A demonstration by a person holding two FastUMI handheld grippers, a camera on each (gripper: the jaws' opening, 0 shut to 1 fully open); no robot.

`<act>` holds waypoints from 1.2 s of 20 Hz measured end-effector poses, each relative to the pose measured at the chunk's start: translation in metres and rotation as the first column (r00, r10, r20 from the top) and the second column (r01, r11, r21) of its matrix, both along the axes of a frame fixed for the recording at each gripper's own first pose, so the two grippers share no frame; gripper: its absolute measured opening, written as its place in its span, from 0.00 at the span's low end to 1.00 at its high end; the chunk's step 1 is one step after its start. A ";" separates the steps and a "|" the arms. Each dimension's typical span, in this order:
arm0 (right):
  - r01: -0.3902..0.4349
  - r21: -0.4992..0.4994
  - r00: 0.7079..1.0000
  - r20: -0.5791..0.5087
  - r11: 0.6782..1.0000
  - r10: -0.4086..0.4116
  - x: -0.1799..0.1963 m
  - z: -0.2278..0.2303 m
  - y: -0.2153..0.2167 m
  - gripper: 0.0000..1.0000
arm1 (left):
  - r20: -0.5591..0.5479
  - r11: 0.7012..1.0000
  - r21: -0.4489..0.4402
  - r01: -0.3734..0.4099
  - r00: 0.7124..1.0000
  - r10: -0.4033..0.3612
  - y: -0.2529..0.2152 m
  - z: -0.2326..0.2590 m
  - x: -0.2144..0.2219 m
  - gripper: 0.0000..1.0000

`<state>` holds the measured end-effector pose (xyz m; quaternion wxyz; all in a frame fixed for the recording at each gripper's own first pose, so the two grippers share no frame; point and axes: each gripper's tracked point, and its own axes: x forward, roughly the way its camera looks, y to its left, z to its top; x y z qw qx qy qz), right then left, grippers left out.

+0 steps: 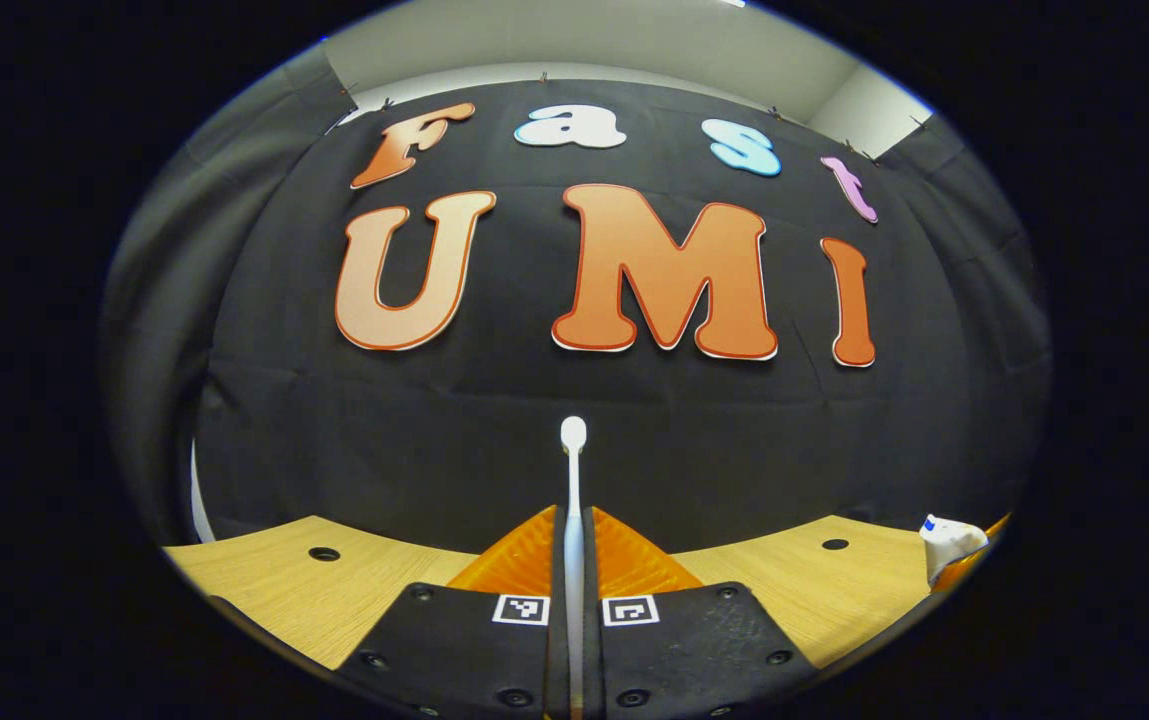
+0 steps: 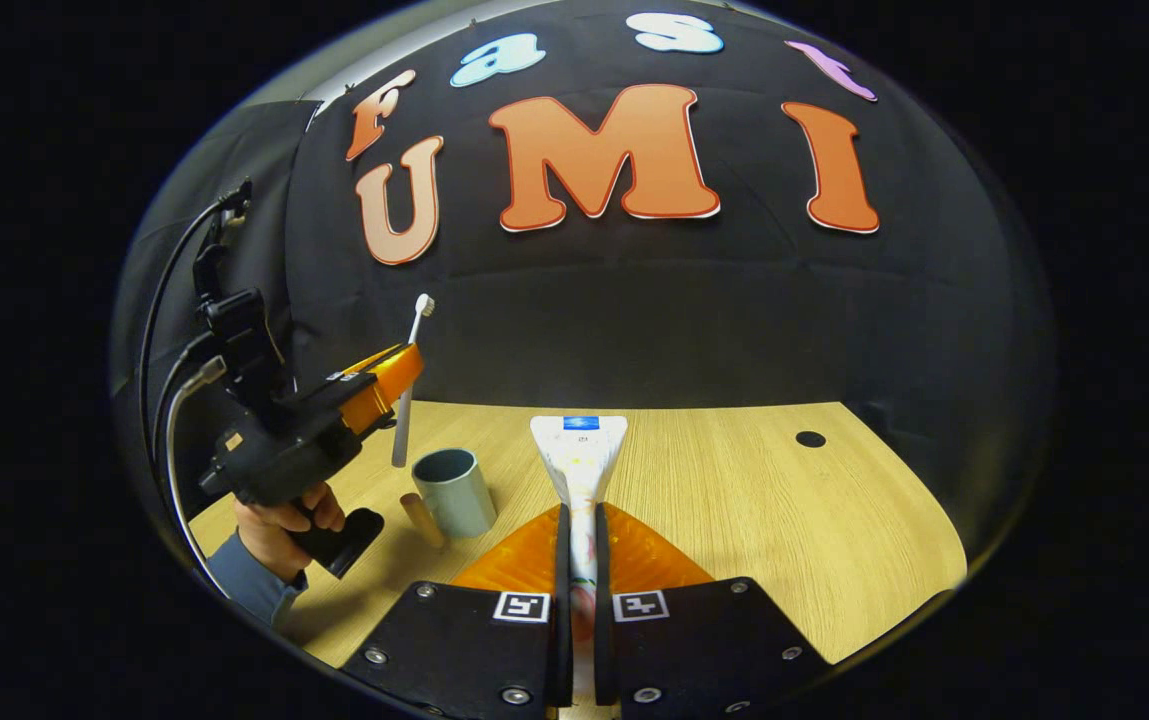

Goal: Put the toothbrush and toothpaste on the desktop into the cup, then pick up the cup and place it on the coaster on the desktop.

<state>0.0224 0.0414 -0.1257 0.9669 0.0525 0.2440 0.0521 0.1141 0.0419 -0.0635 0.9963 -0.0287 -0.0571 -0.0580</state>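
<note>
1. A pale wood-grain desk [image 2: 734,500] with round black cable holes fills the booth floor, backed by a black cloth wall [image 2: 684,320] that curves around its far edge; a strip of white room wall [image 1: 584,45] shows above the cloth in the left gripper view
2. The left tongs [image 1: 574,560] are clamped on a slim white toothbrush [image 1: 573,470], both fingers pressing its handle, the head standing upright against the cloth
3. In the right gripper view the same left tongs [image 2: 396,372], held by a hand [image 2: 279,515] in a blue-grey sleeve, carry the toothbrush [image 2: 410,370] in the air just above a grey-green cylindrical cup [image 2: 454,492]
4. The cup stands upright on the desk's left part, with a small tan wooden coaster [image 2: 422,518] touching or just beside its base
5. The right tongs [image 2: 579,560] are clamped on a white toothpaste tube [image 2: 580,455] with a blue mark near its flat end, held off the desk
</note>
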 end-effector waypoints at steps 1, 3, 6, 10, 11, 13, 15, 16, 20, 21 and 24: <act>-0.001 0.001 1.000 0.000 1.000 0.001 0.001 -0.001 0.000 0.09 | -0.001 1.000 -0.016 0.010 1.000 -0.010 -0.002 -0.005 0.003 0.05; 0.000 -0.001 1.000 -0.003 1.000 0.000 0.003 -0.003 -0.001 0.09 | -0.004 1.000 -0.029 0.007 1.000 -0.007 0.001 -0.016 0.012 0.05; 0.002 0.000 1.000 -0.005 1.000 -0.002 0.010 -0.008 -0.002 0.09 | -0.026 1.000 -0.027 0.010 1.000 -0.011 0.000 -0.032 0.022 0.05; -0.003 0.006 1.000 -0.011 1.000 0.004 0.014 -0.012 0.001 0.09 | -0.052 0.999 -0.048 0.015 0.998 -0.018 0.002 -0.048 0.028 0.05; -0.003 0.006 1.000 -0.012 1.000 0.003 0.012 -0.014 0.002 0.09 | -0.061 0.999 -0.048 0.016 0.998 -0.019 0.003 -0.054 0.030 0.05; -0.008 0.010 1.000 -0.015 1.000 0.008 0.013 -0.015 0.004 0.09 | -0.075 0.998 -0.065 0.022 0.997 -0.027 0.002 -0.062 0.031 0.05; -0.010 0.009 1.000 -0.020 1.000 0.010 0.013 -0.017 0.005 0.08 | -0.085 0.996 -0.089 0.028 0.996 -0.035 0.002 -0.068 0.033 0.05; -0.008 0.007 1.000 -0.022 1.000 0.009 0.012 -0.018 0.004 0.09 | -0.088 0.994 -0.105 0.036 0.995 -0.045 0.000 -0.069 0.033 0.05; 0.000 0.010 1.000 -0.024 1.000 0.000 0.012 -0.018 0.000 0.09 | -0.077 0.991 -0.126 0.052 0.995 -0.062 0.002 -0.066 0.031 0.06; -0.001 0.010 1.000 -0.026 1.000 0.001 0.012 -0.019 0.001 0.09 | -0.077 0.988 -0.139 0.059 0.995 -0.070 0.003 -0.065 0.030 0.06; -0.004 0.013 1.000 -0.024 1.000 0.004 0.010 -0.019 0.001 0.09 | -0.089 0.987 -0.147 0.063 0.993 -0.076 0.006 -0.070 0.028 0.07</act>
